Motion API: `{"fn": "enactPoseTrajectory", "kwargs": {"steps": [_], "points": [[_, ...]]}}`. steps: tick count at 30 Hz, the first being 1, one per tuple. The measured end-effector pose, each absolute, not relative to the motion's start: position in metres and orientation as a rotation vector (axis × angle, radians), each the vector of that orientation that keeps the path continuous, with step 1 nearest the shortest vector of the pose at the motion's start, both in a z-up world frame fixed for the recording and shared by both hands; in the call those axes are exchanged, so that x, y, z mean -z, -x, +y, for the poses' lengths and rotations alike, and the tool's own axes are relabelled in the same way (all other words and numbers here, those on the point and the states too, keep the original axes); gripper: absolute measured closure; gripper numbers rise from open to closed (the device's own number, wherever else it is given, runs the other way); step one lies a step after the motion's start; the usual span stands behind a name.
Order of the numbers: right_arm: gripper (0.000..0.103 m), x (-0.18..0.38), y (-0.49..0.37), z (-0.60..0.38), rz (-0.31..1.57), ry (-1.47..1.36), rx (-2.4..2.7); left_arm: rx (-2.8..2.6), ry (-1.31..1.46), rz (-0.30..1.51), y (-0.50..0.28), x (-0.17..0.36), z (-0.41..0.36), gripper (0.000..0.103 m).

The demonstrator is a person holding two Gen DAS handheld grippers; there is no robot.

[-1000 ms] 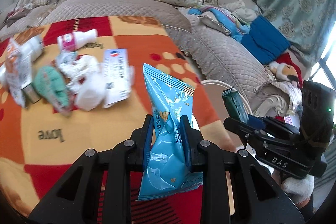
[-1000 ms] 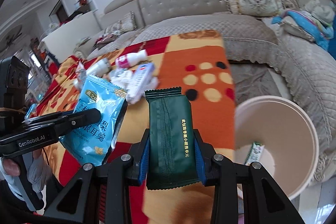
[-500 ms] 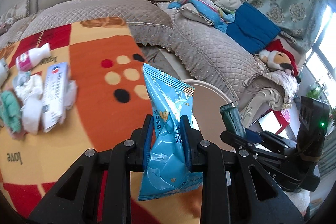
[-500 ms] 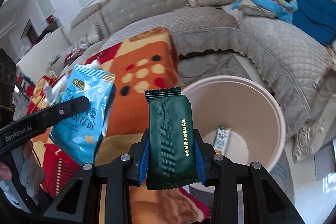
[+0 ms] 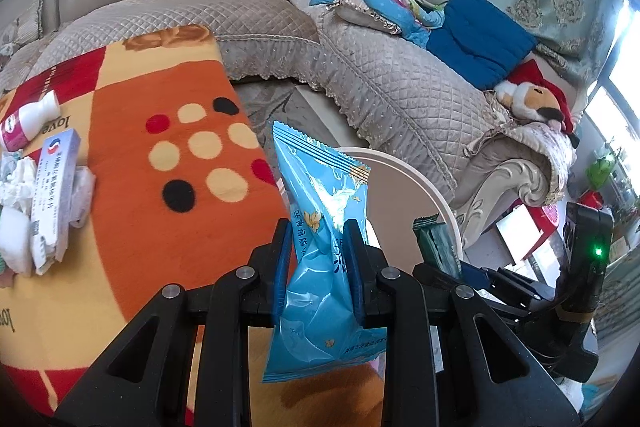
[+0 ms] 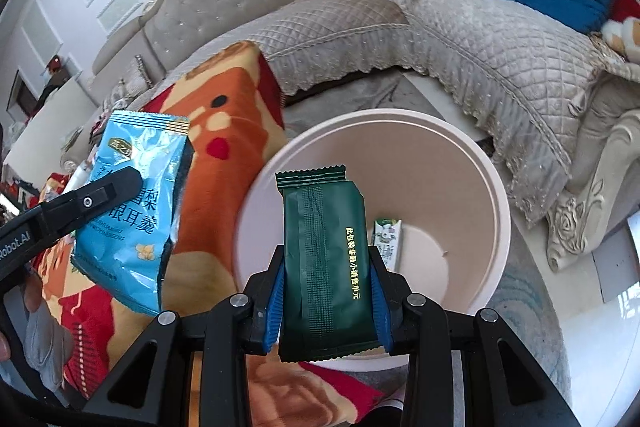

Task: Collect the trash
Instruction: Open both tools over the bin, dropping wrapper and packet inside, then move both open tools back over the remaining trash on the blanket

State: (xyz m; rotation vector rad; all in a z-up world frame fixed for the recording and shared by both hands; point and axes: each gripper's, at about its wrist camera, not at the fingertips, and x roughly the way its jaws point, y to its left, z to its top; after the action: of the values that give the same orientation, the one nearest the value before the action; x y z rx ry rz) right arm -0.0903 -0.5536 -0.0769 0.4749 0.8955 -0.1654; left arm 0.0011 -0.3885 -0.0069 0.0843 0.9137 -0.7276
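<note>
Green wrapper clamped in right gripper above bin; at nine o'clock, left gripper pinches blue packet.

1. A patterned blanket, orange, yellow and red with round dots, covers the surface that spreads ahead and to the left of the left tongs; in the right wrist view it lies left of the tongs.
2. Far left of the left tongs, a small white bottle with a pink label lies on its side on the blanket.
3. Just nearer than the bottle lies a flat white box with blue print, resting on crumpled white tissues.
4. A pale round bin stands on the floor straight ahead of the right tongs, just beside the blanket's edge.
</note>
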Motion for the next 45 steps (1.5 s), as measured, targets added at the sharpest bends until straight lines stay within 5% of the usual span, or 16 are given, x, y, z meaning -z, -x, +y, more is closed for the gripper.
{"fn": "enactPoseTrajectory", "kwargs": {"steps": [9,10,14,45], "points": [[0.067,0.091,0.084,-0.561,0.914,-0.5,0.198,0.722,-0.067,0.916,-0.005,0.016,-0.399,0.076],[0.061,0.091,0.084,-0.562,0.915,-0.497,0.206,0.722,-0.071,0.919,-0.006,0.018,-0.4,0.076],[0.052,0.094,0.082,-0.566,0.922,-0.505,0.228,0.739,-0.059,0.936,-0.006,0.021,-0.4,0.058],[0.043,0.062,0.079,-0.521,0.901,-0.409,0.191,0.665,-0.06,0.916,0.001,0.015,-0.347,0.058]]}}
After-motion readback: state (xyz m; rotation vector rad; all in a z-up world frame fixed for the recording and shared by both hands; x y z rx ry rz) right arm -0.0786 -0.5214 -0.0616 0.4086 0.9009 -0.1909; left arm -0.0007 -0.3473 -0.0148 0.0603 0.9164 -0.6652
